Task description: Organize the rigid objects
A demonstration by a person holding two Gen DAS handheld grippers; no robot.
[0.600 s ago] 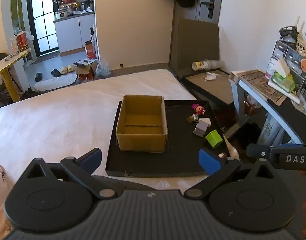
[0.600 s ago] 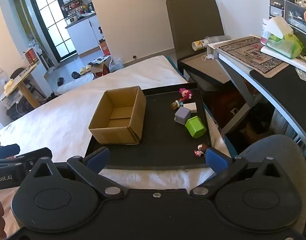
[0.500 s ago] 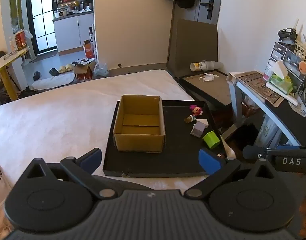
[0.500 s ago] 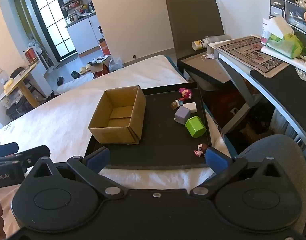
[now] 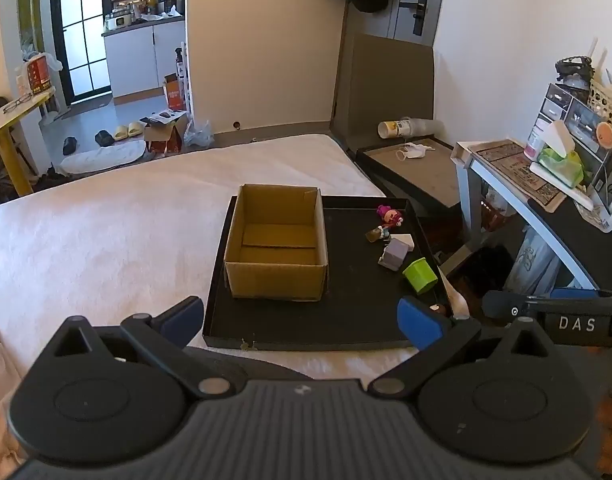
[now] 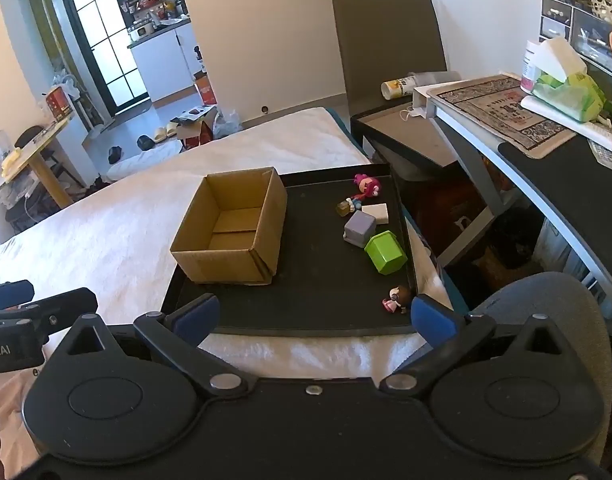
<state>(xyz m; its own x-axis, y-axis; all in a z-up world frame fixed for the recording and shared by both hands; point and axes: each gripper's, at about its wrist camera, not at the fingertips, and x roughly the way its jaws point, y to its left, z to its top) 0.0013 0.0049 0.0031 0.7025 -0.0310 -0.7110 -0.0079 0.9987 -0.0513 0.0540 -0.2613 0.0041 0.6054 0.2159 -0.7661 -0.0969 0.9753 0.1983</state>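
my left gripper spread, empty | my right gripper spread, empty | cardboard box beyond both, on black tray | toys right of box: green block, purple block, perhaps two figurines

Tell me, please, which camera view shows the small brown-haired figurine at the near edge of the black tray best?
The right wrist view: the brown-haired figurine lies in plain sight on the black tray, beside the right gripper's blue fingertip. In the left wrist view only a sliver of it peeks above the left gripper's fingertip.
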